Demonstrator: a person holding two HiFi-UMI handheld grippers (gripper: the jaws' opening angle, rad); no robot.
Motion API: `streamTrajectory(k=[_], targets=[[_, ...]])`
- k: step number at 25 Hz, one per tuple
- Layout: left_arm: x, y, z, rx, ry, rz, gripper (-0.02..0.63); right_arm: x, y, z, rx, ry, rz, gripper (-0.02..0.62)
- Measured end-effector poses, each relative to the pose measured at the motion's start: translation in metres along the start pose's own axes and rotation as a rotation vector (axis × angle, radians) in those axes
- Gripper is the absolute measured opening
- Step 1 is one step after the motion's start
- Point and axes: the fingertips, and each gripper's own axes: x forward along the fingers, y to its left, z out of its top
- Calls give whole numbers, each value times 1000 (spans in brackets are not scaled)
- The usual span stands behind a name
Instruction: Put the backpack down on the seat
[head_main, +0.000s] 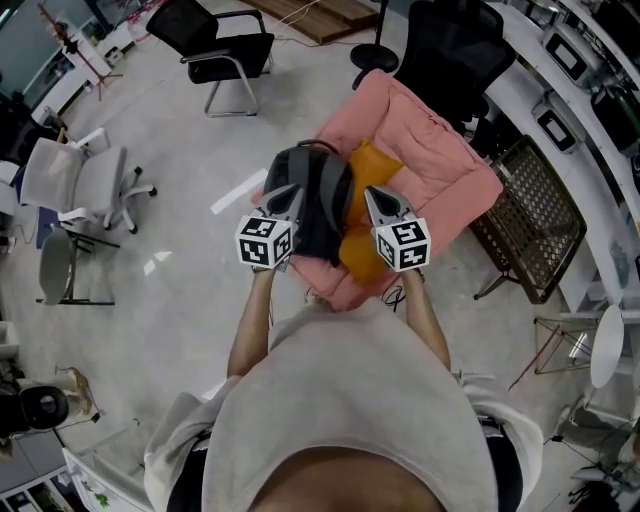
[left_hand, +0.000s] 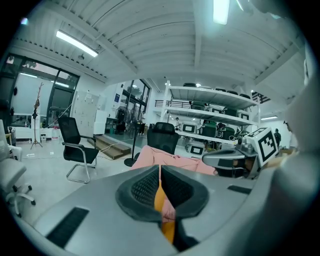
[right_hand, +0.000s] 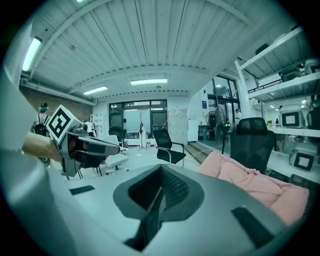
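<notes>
A dark grey backpack (head_main: 318, 198) with an orange part (head_main: 366, 225) hangs between my two grippers, over the front of a pink cushioned seat (head_main: 440, 165). My left gripper (head_main: 284, 197) is at the pack's left side. In the left gripper view its jaws (left_hand: 160, 174) stand shut with a strip of orange fabric (left_hand: 160, 200) pinched between the pads. My right gripper (head_main: 379, 200) is at the pack's right side. In the right gripper view its jaws (right_hand: 161, 176) are shut on a dark strap (right_hand: 150, 220). The pink seat (right_hand: 250, 182) lies ahead to the right.
A black office chair (head_main: 225, 50) stands on the grey floor at the far left, white chairs (head_main: 85, 180) further left. Another black chair (head_main: 450, 50) is behind the seat. A wire rack (head_main: 535, 215) and a long bench (head_main: 560, 110) run along the right.
</notes>
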Motion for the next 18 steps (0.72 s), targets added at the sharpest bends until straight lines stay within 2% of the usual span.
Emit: streamTrajectory(k=[18], targets=[[0, 5, -11, -14, 27, -4, 20, 5, 3, -5, -10, 29, 4, -3]])
